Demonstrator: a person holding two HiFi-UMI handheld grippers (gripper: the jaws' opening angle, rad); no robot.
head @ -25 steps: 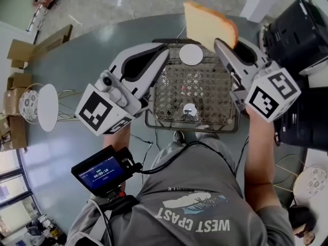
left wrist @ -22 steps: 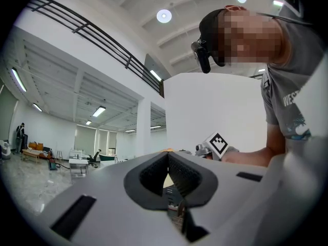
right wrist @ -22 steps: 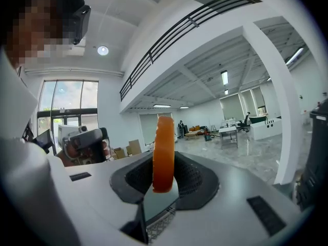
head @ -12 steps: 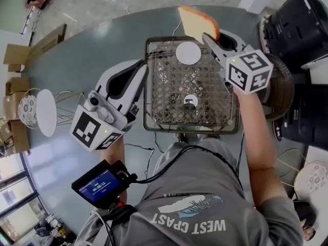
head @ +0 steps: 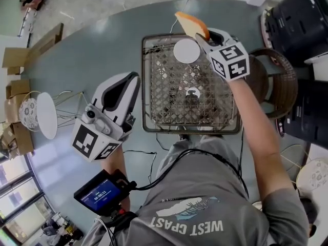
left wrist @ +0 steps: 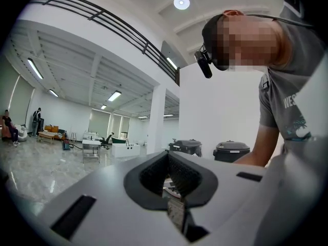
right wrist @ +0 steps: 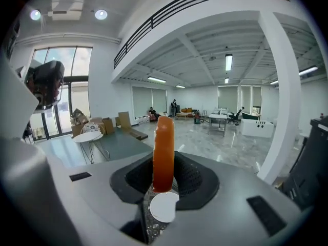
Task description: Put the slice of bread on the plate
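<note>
Seen from above, the right tongs had sunk from high over the wire basket on the table to its far edge, clenched on the upright slice of bread. The small white plate now lay just below the tong tips and to their left, with the bread not yet on it. The left tongs, closed and empty, had dropped beside the basket. Lowering and release likely remained.
</note>
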